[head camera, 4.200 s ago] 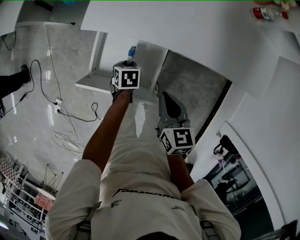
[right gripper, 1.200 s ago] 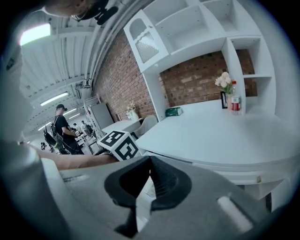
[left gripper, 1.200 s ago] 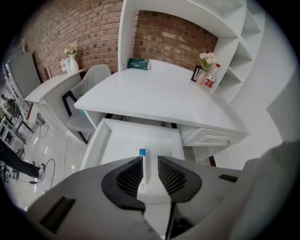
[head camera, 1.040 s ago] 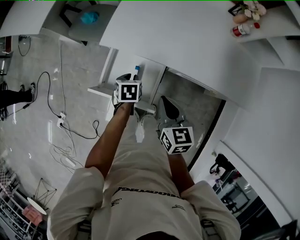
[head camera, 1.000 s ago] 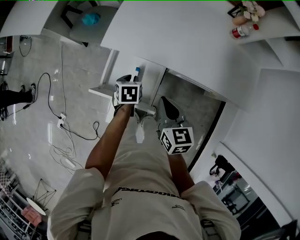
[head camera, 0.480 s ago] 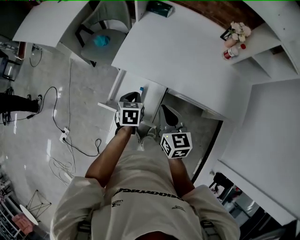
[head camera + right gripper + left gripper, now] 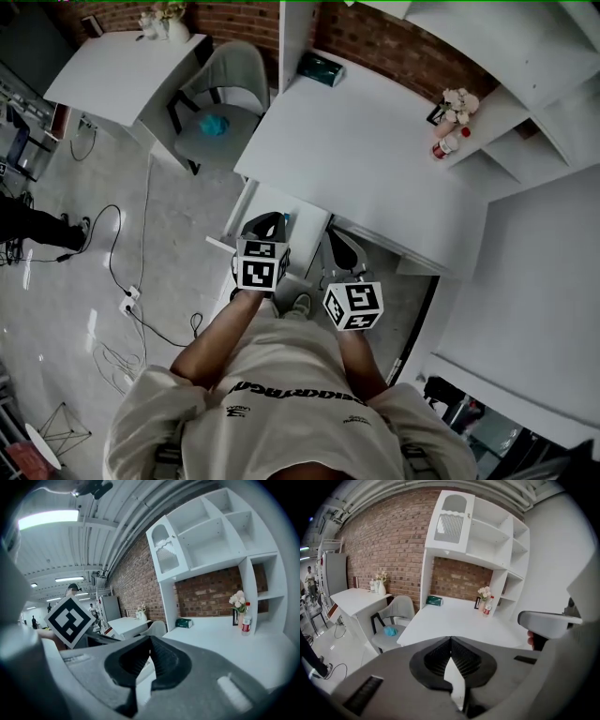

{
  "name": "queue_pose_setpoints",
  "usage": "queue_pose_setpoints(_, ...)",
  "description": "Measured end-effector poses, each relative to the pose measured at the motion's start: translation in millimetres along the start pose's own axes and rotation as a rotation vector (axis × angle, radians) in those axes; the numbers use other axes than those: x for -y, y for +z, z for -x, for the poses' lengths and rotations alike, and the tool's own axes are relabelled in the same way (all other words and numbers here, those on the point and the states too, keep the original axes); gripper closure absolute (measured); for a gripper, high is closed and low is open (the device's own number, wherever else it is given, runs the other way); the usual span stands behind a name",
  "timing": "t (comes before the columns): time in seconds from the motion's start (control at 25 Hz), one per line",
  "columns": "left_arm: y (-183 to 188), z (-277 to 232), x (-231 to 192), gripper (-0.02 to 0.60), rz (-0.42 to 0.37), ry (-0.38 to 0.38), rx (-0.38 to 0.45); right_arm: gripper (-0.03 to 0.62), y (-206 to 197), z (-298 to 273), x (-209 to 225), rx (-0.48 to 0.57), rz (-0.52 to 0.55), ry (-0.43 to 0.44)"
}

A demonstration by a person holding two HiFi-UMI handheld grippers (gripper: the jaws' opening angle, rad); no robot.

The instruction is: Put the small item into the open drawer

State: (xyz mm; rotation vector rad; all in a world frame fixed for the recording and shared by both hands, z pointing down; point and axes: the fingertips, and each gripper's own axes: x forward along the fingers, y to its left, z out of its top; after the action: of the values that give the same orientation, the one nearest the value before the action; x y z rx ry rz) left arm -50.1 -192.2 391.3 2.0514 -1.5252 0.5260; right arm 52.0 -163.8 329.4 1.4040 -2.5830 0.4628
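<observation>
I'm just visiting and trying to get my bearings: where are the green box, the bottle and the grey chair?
green box (image 7: 319, 67), head view, on its top face.
bottle (image 7: 488, 606), left gripper view, on its red-labelled body.
grey chair (image 7: 236, 71), head view, on its curved backrest.

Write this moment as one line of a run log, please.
left tool: just closed, empty | right tool: shut, empty | small blue item: appears inside open white drawer

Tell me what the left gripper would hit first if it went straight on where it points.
Probably the white desk top, near its front edge. The shut left gripper aims down at it, though depth is unclear.
</observation>
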Motion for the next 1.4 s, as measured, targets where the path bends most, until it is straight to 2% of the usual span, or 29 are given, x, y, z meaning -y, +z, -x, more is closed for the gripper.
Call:
queue_pose_setpoints(0.28,21.8,35.3,3.8,0.583,-0.001,-0.016,0.088,0.595,25.1,8.0,-8.7,0.053,0.010,-0.005)
queue_pose_setpoints(0.56,39.9,61.9,17.9,0.583,-0.021,-0.021,0.220,0.595,42.0,13.6,-23.4,0.082,0.040,0.023)
queue_pose_setpoints(1.08,54.7,76.1,34.8,0.583,-0.091,-0.014,0.298,0.597,50.0,13.8,-14.7,0.096,0.062,0.012)
queue_pose_setpoints(1.4,64.7,76.2,34.0,0.583,-0.106,0.000,0.340,0.597,54.9,7.5,-10.8,0.105,0.071,0.012)
